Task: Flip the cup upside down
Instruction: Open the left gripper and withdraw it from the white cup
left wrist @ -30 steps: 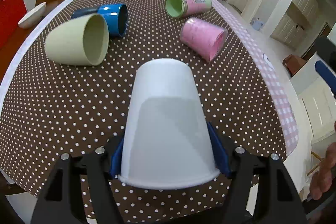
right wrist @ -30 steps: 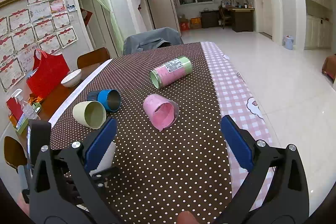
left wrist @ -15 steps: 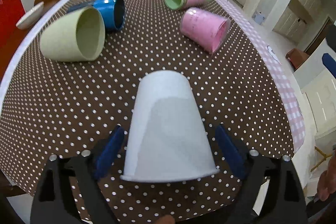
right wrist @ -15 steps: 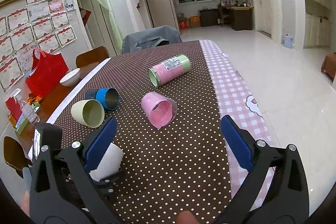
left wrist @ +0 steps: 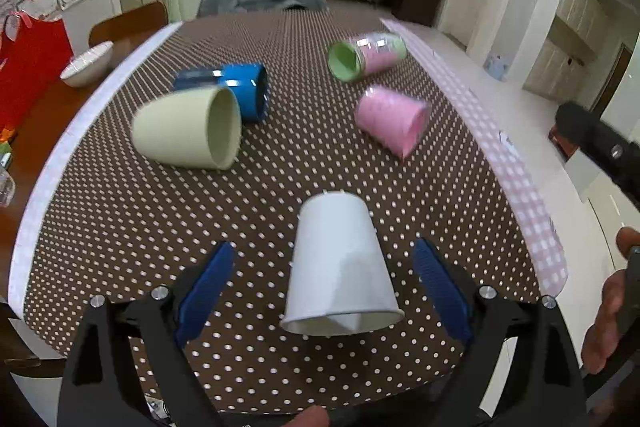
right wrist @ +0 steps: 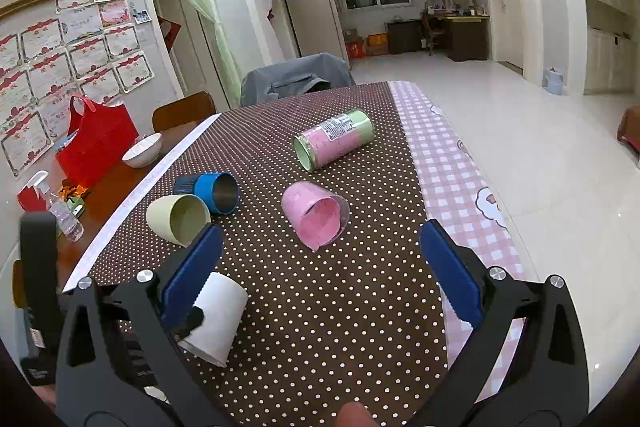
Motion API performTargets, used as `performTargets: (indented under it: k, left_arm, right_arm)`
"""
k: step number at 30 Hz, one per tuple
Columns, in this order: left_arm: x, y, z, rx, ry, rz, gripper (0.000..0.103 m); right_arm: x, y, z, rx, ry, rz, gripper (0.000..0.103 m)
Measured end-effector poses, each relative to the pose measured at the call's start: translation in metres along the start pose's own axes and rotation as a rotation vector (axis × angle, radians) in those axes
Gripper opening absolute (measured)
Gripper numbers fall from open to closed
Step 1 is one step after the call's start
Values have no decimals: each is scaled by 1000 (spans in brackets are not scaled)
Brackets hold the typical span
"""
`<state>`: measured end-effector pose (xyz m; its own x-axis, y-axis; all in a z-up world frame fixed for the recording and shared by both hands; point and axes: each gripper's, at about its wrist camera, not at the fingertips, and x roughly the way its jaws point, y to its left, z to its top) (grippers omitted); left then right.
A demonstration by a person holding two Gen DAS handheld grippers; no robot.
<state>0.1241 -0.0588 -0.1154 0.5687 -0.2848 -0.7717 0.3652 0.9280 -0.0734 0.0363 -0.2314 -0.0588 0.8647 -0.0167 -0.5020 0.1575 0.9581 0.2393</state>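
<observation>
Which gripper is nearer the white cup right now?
Left. The left gripper stands open astride the white cup, which sits mouth-down. The right gripper, also open, hangs off to the cup's right.

left gripper (left wrist: 322, 289): black frame, blue ribbed pads, silver screws at finger bases | right gripper (right wrist: 320, 273): same black frame, blue pads, silver screws | bare thumb tip (right wrist: 354, 413) behind it

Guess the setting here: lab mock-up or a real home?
Most likely a real home, an open dining and living area. A dining table under a polka-dot cloth carries the tipped cups, certificates cover the wall, and a refrigerator and a cluttered desk stand further back.
</observation>
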Motion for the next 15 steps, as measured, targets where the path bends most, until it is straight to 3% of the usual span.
performTargets:
  k: [15]
  left_arm:
    - [-56, 11, 9, -16, -168, 84, 90]
  right_arm:
    - [-10, 17, 10, -38, -25, 27, 97]
